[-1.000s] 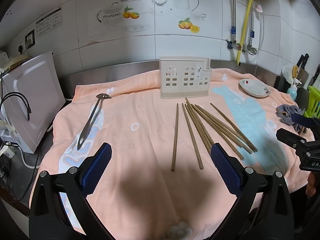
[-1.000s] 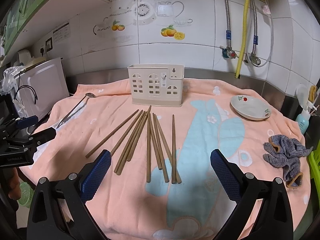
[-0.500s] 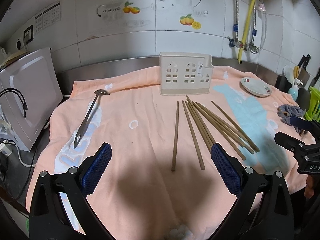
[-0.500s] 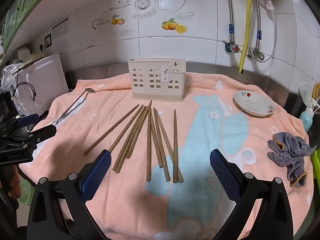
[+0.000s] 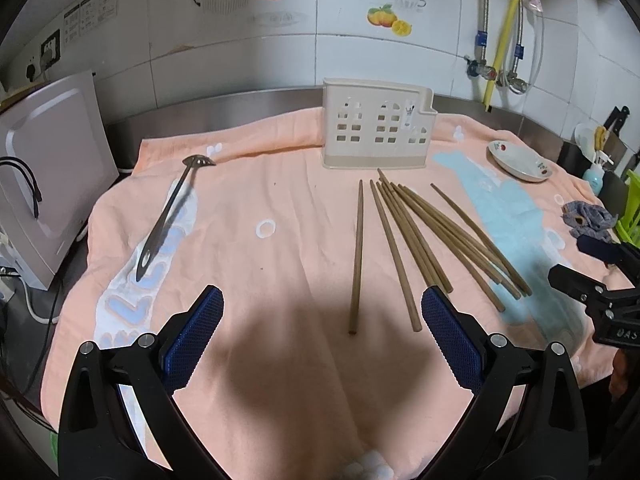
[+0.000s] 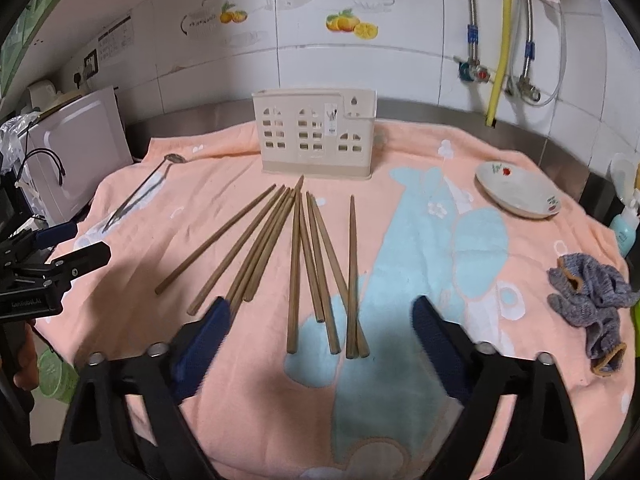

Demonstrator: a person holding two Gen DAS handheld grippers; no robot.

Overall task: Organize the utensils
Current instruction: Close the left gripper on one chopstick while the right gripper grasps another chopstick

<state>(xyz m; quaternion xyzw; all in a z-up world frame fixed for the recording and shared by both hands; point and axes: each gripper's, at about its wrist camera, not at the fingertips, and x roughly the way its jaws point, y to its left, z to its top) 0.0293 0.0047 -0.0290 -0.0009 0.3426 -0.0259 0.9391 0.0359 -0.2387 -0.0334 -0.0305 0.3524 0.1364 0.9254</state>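
Through my left wrist camera, my left gripper (image 5: 322, 334) stands wide with nothing between its blue pads (image 5: 192, 340), held above the peach towel (image 5: 280, 248). The wooden chopsticks (image 5: 420, 236) lie fanned on the towel from twelve to two o'clock of the gripper, one stray stick ending just ahead of the gap. The cream utensil holder (image 5: 378, 136) stands upright at twelve o'clock, beyond the chopstick tips. A metal slotted spoon (image 5: 168, 216) lies at ten o'clock, well apart from the chopsticks. A small dish (image 5: 520, 160) sits at two o'clock, and my right gripper (image 5: 600, 276) shows at three o'clock.

Through my right wrist camera, my right gripper (image 6: 320, 332) is still wide but its jaws are closing, the pads blurred. The near ends of several chopsticks (image 6: 304, 256) lie on the towel (image 6: 400, 360) below the gap between the pads, not touched by them. The holder (image 6: 316, 136) stands at twelve o'clock, the spoon (image 6: 140, 196) at ten, the dish (image 6: 520, 194) at two, a crumpled grey cloth (image 6: 592, 304) at three. My left gripper (image 6: 52, 256) shows at nine o'clock.
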